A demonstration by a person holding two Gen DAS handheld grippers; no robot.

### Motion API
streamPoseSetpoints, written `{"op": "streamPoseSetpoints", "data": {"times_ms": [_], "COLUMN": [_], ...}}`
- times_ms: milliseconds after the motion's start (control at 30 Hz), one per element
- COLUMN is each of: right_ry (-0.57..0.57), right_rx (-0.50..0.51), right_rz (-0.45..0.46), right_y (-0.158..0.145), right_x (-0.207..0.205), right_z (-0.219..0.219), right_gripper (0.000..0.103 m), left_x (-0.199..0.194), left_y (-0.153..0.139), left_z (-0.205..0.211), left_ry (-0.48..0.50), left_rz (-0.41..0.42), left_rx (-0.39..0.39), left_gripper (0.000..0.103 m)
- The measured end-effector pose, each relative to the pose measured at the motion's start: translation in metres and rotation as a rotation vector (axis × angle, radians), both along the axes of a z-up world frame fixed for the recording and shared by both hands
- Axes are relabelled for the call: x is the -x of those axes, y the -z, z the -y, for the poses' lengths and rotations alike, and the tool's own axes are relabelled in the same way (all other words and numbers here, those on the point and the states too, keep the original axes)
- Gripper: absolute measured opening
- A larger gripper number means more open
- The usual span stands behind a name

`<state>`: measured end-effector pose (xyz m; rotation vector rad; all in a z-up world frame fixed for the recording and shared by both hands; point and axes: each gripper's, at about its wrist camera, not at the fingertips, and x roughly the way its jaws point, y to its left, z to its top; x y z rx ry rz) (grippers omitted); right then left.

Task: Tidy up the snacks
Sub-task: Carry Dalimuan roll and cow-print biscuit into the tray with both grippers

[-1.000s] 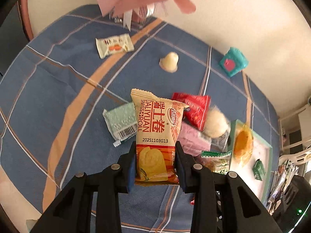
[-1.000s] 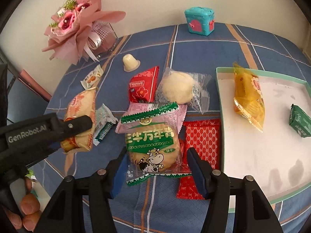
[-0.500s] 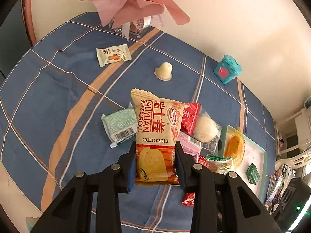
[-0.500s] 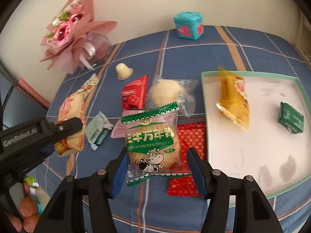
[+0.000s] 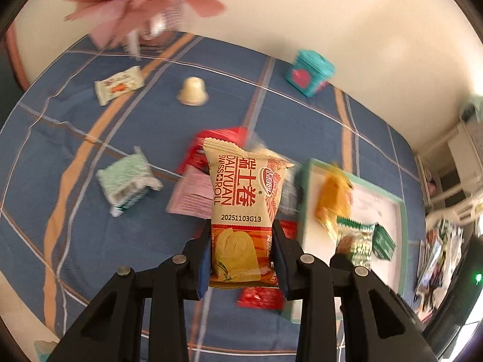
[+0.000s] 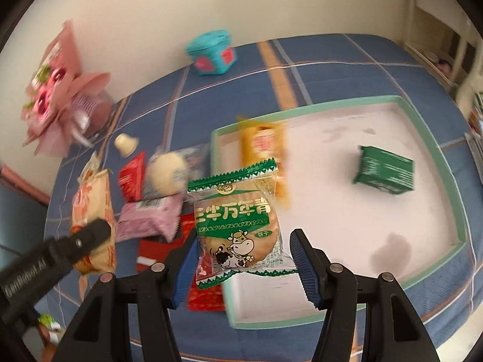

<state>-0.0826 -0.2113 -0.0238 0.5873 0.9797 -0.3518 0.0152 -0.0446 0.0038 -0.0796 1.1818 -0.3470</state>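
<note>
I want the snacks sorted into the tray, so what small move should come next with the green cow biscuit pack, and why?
Probably ease the right gripper further over the tray before letting go: the green biscuit pack hangs just over the tray's near left edge, with open floor between the yellow packet and the green box.

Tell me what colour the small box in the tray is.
Dark green box, clearest in the right wrist view.

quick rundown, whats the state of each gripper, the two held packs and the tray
left gripper: shut on the swiss roll pack
swiss roll pack: held upright, off the cloth
right gripper: holding the green biscuit pack
green biscuit pack: held above the tray's edge
tray: holds two snacks
</note>
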Motion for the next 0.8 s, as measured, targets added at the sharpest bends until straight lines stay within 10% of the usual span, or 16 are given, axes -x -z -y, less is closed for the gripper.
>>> {"op": "streamPoseSetpoints", "data": {"times_ms": [800], "right_ry": [0.391], "right_rx": [0.029], "right_rz": [-0.129], "right_y": [0.022], "right_x": [0.079], "right_z": [0.115], "right_gripper": [0.062], "left_x": [0.066], "left_y": [0.029], "left_z": [0.136], "left_ry": [0.346], "left_rz": [0.015], "left_rx": [-0.134], "left_gripper": [0.037]}}
